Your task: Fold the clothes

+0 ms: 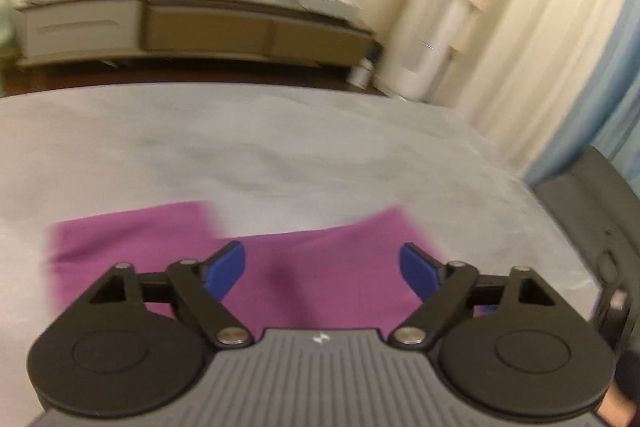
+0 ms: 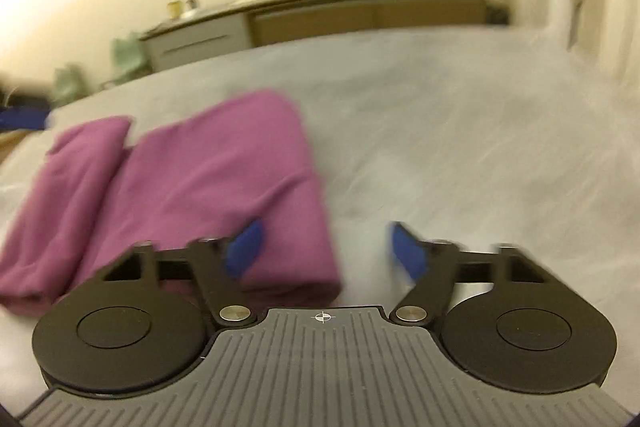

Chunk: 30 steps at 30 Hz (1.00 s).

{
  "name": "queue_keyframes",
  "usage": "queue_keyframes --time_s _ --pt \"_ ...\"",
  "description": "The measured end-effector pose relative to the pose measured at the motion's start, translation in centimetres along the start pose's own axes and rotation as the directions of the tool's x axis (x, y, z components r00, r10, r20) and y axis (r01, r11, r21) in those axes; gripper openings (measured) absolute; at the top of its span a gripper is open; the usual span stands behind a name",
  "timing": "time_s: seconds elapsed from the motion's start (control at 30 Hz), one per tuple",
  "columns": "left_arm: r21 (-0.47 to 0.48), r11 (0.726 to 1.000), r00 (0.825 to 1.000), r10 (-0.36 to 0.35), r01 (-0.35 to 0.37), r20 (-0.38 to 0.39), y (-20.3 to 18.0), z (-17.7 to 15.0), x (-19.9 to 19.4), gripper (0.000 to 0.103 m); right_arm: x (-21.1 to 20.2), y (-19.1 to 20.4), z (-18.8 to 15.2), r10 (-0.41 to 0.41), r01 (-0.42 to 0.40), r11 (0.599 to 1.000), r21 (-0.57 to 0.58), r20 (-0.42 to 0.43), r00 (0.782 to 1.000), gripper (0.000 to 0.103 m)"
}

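A long sideboard (image 1: 200,23) — cluttered on top — beside pale curtains (image 1: 532,27).

The purple garment (image 2: 208,187) is showing as soft, matt knit cloth, lying in smooth folds with rounded edges. The bed sheet (image 1: 280,147) under it is looking like pale grey cloth, matt and faintly creased. The left hand-held gripper (image 1: 322,271) is showing matt black plastic linkage arms, shiny metal pivot pins, a ribbed grey plastic body and smooth blue fingers (image 1: 224,273); the right hand-held gripper (image 2: 322,249) is built of the same materials. The low cabinet (image 1: 208,27) by the wall is presenting smooth, matt panels in grey and tan. The curtains (image 1: 532,27) are hanging as light cream cloth in soft pleats.
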<state>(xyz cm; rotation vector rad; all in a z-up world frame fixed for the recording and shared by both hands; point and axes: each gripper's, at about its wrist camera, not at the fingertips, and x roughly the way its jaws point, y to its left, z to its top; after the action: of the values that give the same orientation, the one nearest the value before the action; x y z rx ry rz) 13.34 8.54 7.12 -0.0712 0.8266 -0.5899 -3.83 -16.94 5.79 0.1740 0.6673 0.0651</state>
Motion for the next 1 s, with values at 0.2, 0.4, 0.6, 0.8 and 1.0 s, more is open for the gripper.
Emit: queue_keyframes --time_s 0.2,0.4,0.6,0.8,1.0 --pt "0.197 0.98 0.974 0.036 0.009 -0.224 -9.9 2.7 9.2 0.092 -5.0 4.2 -1.1 0.006 0.042 0.968 -0.249 0.188 0.982 0.013" --pt "0.328 0.941 0.951 0.176 -0.085 -0.256 -11.1 0.6 10.3 0.024 -5.4 7.6 0.1 0.103 -0.006 0.936 -0.353 0.256 0.961 0.024" --pt "0.076 0.996 0.997 0.059 -0.055 -0.053 -1.2 2.6 -2.2 0.018 -8.6 9.0 0.4 0.308 -0.197 0.919 -0.342 0.312 0.899 0.072" --pt "-0.201 0.972 0.992 0.118 -0.124 -0.041 13.1 -3.1 -6.6 0.042 -5.1 13.9 -1.6 0.379 -0.263 0.861 -0.435 0.204 0.903 0.077" --pt "-0.384 0.923 0.998 0.053 -0.032 0.045 16.0 -8.9 -6.2 0.054 1.9 22.1 -3.6 0.313 -0.203 0.744 -0.637 0.063 0.948 0.042"
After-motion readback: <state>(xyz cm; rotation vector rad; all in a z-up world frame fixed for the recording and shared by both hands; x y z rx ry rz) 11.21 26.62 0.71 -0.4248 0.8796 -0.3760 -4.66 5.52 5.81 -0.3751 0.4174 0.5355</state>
